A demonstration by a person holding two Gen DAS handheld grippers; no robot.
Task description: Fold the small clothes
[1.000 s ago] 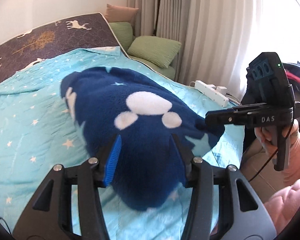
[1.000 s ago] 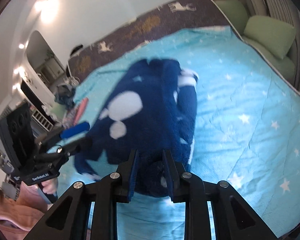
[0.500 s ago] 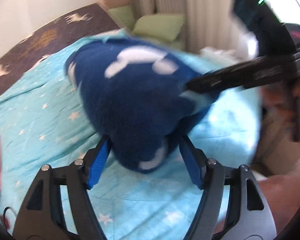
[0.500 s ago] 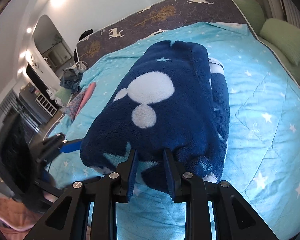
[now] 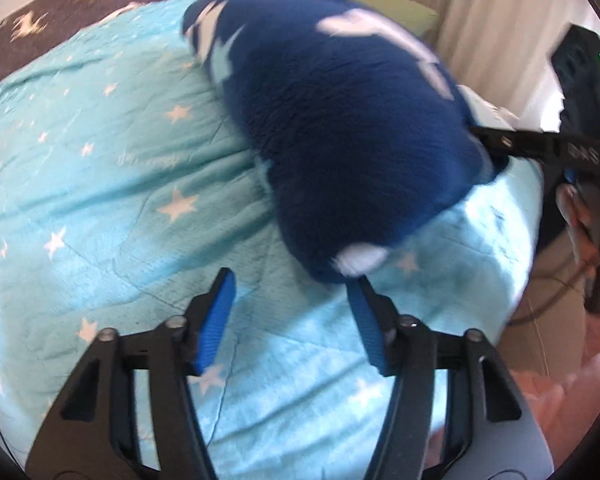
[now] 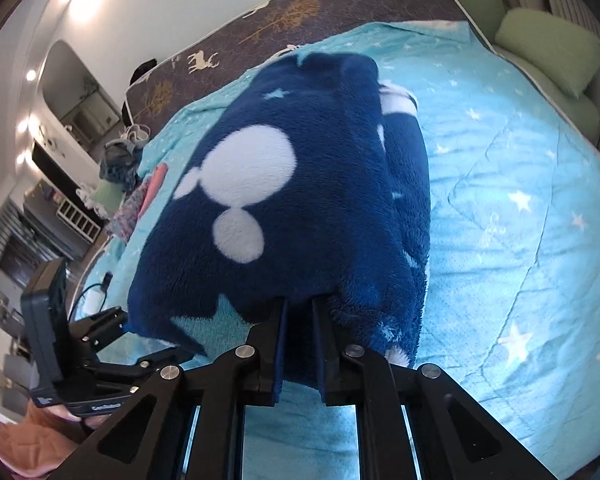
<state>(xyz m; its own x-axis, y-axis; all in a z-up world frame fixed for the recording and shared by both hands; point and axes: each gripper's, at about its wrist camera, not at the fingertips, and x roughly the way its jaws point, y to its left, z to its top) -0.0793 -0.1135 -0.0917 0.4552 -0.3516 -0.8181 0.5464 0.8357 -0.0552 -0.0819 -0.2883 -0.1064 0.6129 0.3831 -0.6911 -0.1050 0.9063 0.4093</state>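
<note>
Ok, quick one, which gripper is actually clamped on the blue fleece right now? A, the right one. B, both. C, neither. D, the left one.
A: the right gripper has its jaws pinched on the edge of the blue fleece, while the left gripper stands open over the bedspread with no cloth between its pads.

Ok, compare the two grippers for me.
The left gripper stands open, its jaws just closing a little, nothing between them; the right gripper is nearly shut, just closed further, pinching the blue fleece. The left sits over bare quilt; the right is at the fleece's edge. Both have blue pads.
</note>
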